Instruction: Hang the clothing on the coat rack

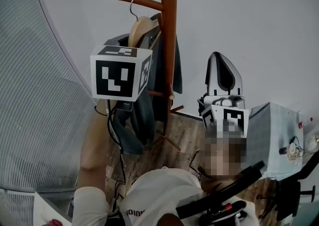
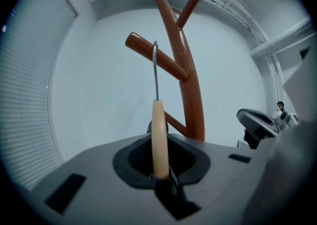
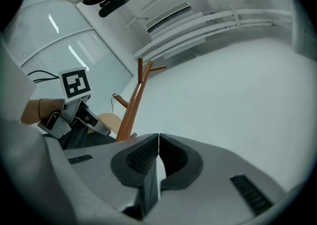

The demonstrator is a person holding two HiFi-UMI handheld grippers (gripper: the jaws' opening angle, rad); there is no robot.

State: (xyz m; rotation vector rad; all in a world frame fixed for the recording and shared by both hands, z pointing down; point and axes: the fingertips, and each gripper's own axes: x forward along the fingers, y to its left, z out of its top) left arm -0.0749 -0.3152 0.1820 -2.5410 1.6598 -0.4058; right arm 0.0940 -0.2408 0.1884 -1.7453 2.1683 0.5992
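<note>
A brown wooden coat rack (image 1: 168, 31) stands at twelve o'clock in the head view, with a peg (image 1: 140, 1) slanting out toward ten o'clock. A pale wooden hanger (image 1: 139, 30) carries dark clothing (image 1: 144, 115), which hangs against the pole below the peg. The hanger's metal hook (image 1: 133, 6) curls over that peg. The left gripper (image 2: 159, 169), at nine o'clock from the pole, has its fingers clamped on the hanger's top edge. The right gripper (image 3: 157, 157), at three o'clock from the pole, points upward with its fingers pressed together and holding nothing.
</note>
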